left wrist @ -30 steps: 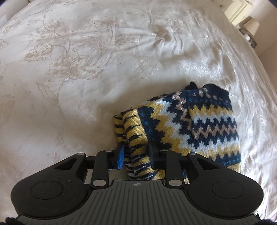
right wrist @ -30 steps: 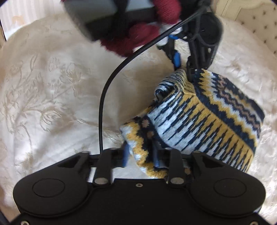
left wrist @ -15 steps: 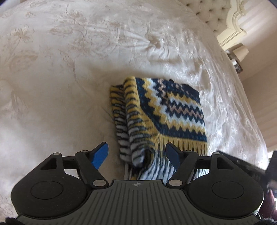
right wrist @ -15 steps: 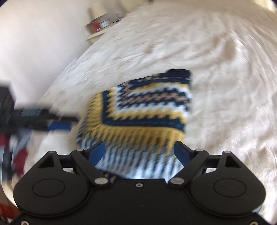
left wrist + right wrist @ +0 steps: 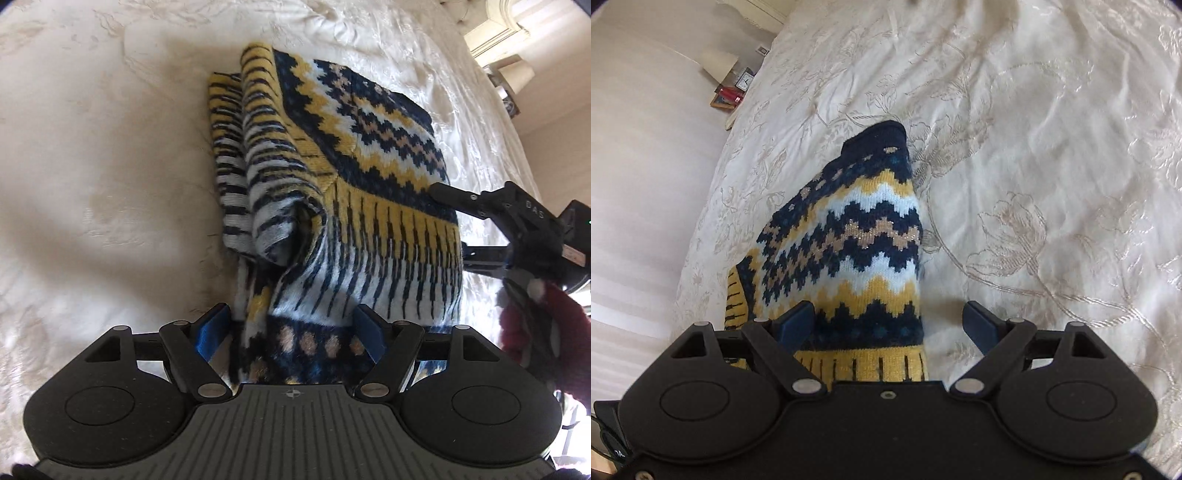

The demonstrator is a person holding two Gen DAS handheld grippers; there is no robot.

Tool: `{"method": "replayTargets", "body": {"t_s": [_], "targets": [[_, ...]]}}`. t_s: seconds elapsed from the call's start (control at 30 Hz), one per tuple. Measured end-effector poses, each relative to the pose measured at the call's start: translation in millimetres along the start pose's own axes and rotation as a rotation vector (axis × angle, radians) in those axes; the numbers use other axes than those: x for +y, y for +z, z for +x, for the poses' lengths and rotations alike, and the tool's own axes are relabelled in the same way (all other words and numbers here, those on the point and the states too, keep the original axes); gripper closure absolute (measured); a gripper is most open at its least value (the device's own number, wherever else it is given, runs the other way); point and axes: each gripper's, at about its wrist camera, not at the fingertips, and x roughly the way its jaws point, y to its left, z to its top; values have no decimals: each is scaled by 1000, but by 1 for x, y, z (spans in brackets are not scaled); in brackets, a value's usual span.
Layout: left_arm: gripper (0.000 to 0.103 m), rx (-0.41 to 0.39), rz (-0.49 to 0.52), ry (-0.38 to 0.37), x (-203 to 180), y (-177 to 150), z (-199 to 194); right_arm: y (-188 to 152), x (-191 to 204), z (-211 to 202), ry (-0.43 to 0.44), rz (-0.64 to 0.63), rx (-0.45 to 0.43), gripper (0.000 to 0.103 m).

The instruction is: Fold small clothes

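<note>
A folded knit sweater (image 5: 354,177) in navy, yellow and white zigzags lies on the cream bedspread (image 5: 103,155). My left gripper (image 5: 291,332) is open, its blue pads on either side of the sweater's near edge. My right gripper (image 5: 888,325) is open over the sweater (image 5: 857,243), near its right edge. In the left wrist view the right gripper (image 5: 465,225) shows at the sweater's right side, its fingers spread apart.
The embroidered bedspread (image 5: 1052,166) spreads all around the sweater. A bedside table with a lamp and clock (image 5: 733,81) stands past the bed's edge by the wall. A headboard corner (image 5: 506,26) shows at the far right.
Both grippers let go of the sweater and opened. The sweater went from held up to lying folded on the bed. Both grippers moved close over its edges.
</note>
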Motion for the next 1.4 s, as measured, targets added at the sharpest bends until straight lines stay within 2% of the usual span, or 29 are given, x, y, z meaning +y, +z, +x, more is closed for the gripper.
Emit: {"method": "replayTargets", "body": {"t_s": [0.17,0.23,0.27,0.33,0.4,0.47,0.57,0.73,0.9,1.0,1.07,1.13,1.2,1.27,1.4], "targets": [[27,12,-8,-29,-3,7,15,4,-13,15,68,61,22,13],[27,31,-23,-86,-2,9,20,6,-15,17,93,82,29,13],[27,51,-39,-142,-1,11,24,7,-16,18,110,90,34,17],[27,81,-87,-241,3,12,30,7,-16,21,146,97,56,39],[29,105,-99,-288,2,11,33,4,-12,22,152,85,88,49],[29,107,-62,-301,-8,9,33,2,-5,17,151,50,89,54],[29,109,-25,-318,-23,1,28,0,-3,1,154,68,82,56],[29,164,-23,-365,-54,-38,26,-22,-5,-44,118,43,90,56],[29,258,22,-392,-99,-101,35,-65,-32,-104,36,48,122,56],[29,304,83,-359,-125,-138,43,-89,-50,-135,-14,40,133,54],[29,303,133,-265,-138,-156,47,-102,-59,-149,-62,21,143,50],[29,274,184,-182,-144,-167,45,-113,-65,-156,-127,-21,154,44],[29,234,201,-130,-145,-175,33,-120,-68,-159,-167,-62,146,42],[29,186,188,-98,-144,-176,15,-124,-68,-164,-158,-72,128,30],[29,83,187,-57,-146,-176,-27,-127,-63,-173,-147,-123,82,28]]}}
